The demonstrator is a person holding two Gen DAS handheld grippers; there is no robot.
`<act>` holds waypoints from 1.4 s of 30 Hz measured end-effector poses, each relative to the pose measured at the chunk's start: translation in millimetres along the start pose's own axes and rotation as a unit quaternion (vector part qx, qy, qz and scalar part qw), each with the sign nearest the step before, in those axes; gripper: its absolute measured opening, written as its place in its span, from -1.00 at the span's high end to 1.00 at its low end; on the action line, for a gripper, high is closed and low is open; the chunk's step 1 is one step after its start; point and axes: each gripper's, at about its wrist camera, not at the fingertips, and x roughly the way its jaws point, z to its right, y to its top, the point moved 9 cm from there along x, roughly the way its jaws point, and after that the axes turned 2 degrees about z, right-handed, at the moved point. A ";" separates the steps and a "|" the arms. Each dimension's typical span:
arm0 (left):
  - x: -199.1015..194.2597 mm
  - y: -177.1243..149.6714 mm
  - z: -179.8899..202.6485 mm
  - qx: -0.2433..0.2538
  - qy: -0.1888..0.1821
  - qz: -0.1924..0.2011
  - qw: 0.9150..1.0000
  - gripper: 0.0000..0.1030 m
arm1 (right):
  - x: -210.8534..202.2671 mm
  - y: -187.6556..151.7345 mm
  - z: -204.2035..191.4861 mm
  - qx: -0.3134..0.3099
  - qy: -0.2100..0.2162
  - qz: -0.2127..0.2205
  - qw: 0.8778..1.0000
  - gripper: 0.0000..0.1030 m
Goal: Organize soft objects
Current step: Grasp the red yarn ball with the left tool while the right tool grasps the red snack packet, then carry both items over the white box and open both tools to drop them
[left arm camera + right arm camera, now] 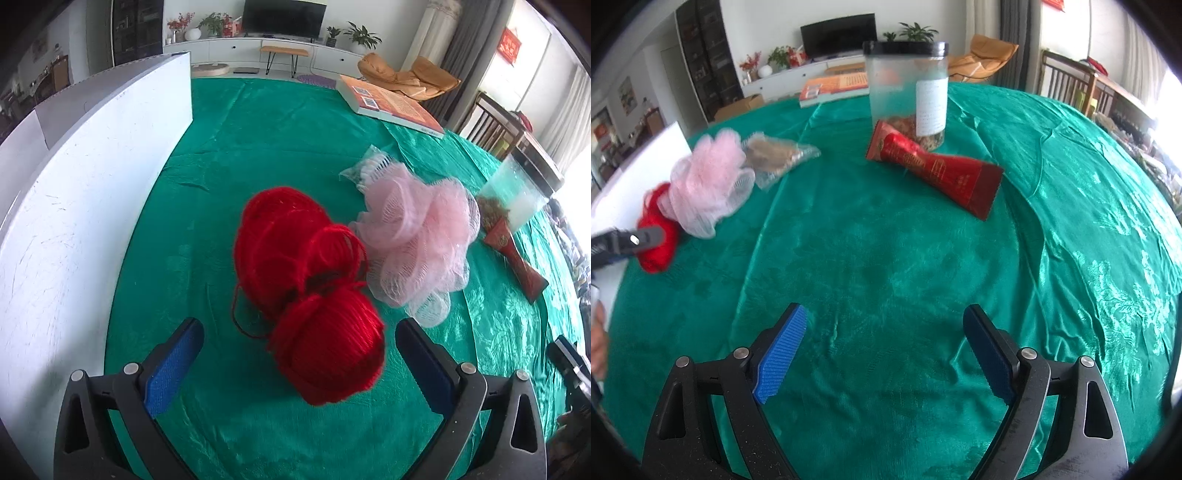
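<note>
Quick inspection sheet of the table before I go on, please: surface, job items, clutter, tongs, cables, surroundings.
Surface: green cloth, wrinkled, with a white board at its left edge.
Job's things: red yarn between the open left tongs, ungripped; pink mesh puff touching it.
Clutter: jar, red tube, book, clear bag.
Tongs: right tongs open, empty, over bare cloth.
Cables: nothing seen.
Surroundings: living room; TV, plants, chair.

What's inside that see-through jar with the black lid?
The jar has brownish dried bits piled at the bottom; its upper part looks empty. A white label covers part of the side and the plastic is frosted, so what the bits are cannot be told.
</note>
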 end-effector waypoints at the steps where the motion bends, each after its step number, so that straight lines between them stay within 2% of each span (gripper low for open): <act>1: -0.3 3.6 -4.2 -0.009 -0.002 0.006 1.000 -0.95 | -6.7 18.7 8.9 -0.002 -0.009 0.021 1.000 -0.73; 2: -0.1 5.6 -6.2 -0.015 -0.007 0.013 1.000 -0.87 | -7.7 37.9 15.8 -0.021 -0.022 0.031 0.999 -0.73; 3: 0.6 7.4 -6.1 -0.017 -0.017 0.015 1.000 -0.63 | -0.3 54.4 19.7 -0.052 -0.032 0.021 0.998 -0.74; 4: 2.1 7.0 -2.9 -0.014 -0.032 0.009 0.999 -0.33 | 14.1 66.4 19.8 -0.088 -0.036 -0.008 0.995 -0.74; 5: 2.9 4.8 2.5 -0.007 -0.049 0.002 0.999 -0.18 | 30.8 74.8 16.4 -0.122 -0.032 -0.040 0.991 -0.74; 7: -1.9 2.6 9.7 0.015 -0.045 0.001 0.999 0.01 | 60.1 83.4 2.0 -0.180 -0.015 -0.082 0.980 -0.73; 10: -17.7 -5.3 15.3 0.025 -0.056 -0.004 0.998 0.10 | 96.7 81.7 -14.2 -0.215 0.003 -0.123 0.969 -0.68; 11: -25.1 -7.4 15.6 0.023 -0.063 -0.004 0.998 0.10 | 105.8 78.5 -14.2 -0.211 0.000 -0.137 0.968 -0.44; 12: -34.5 -9.8 16.1 0.025 -0.069 -0.001 0.997 0.11 | 111.6 75.0 -11.3 -0.200 -0.003 -0.154 0.968 0.69; 13: -44.9 -12.0 16.4 0.028 -0.074 0.005 0.997 0.11 | 108.8 76.3 -8.6 -0.181 -0.002 -0.150 0.972 0.66; 15: -66.2 -15.6 15.7 0.036 -0.081 0.018 0.996 0.11 | 92.6 76.9 -5.1 -0.150 0.007 -0.139 0.979 0.72; 17: -87.1 -17.8 14.7 0.038 -0.090 0.032 0.995 0.11 | 68.6 75.3 -3.6 -0.134 0.007 -0.125 0.983 0.73; 20: -116.1 -18.6 6.1 0.035 -0.101 0.048 0.993 0.11 | 28.5 74.8 -15.0 -0.098 0.038 -0.102 0.989 0.73; 23: -148.9 -14.9 -17.2 0.028 -0.094 0.073 0.992 0.11 | -9.6 84.3 -50.4 -0.062 0.095 -0.074 0.991 0.73; 25: -168.5 -10.9 -43.2 0.022 -0.070 0.090 0.993 0.11 | -32.4 91.6 -88.4 -0.044 0.148 -0.060 0.986 0.72; 27: -185.9 -8.6 -76.4 0.015 -0.027 0.107 0.994 0.11 | -51.4 99.4 -139.6 -0.038 0.204 -0.050 0.977 0.72; 29: -198.3 -7.6 -115.9 0.010 0.030 0.119 0.992 0.11 | -68.5 103.0 -198.3 -0.035 0.265 -0.048 0.963 0.72; 33: -217.9 -13.8 -190.2 0.001 0.145 0.126 0.981 0.11 | -93.5 99.3 -322.3 -0.041 0.371 -0.063 0.925 0.72; 35: -225.1 -18.2 -217.2 -0.006 0.183 0.123 0.975 0.10 | -99.0 88.4 -376.7 -0.055 0.404 -0.079 0.910 0.72; 38: -232.2 -24.3 -244.1 -0.010 0.235 0.121 0.964 0.03 | -99.8 63.0 -438.8 -0.086 0.428 -0.101 0.894 0.69; 39: -233.8 -25.2 -250.1 -0.010 0.252 0.121 0.960 -0.06 | -98.3 55.3 -452.3 -0.091 0.431 -0.106 0.891 0.58; 40: -235.1 -25.6 -254.4 -0.009 0.269 0.120 0.955 -0.32 | -96.4 49.6 -461.9 -0.093 0.435 -0.110 0.889 0.48; 41: -235.5 -25.4 -256.2 -0.006 0.282 0.121 0.952 -0.51 | -96.0 44.3 -466.6 -0.094 0.438 -0.112 0.887 -0.11; 42: -237.5 -24.5 -257.1 -0.004 0.293 0.126 0.948 -0.82 | -94.3 42.7 -462.5 -0.091 0.435 -0.104 0.890 -0.50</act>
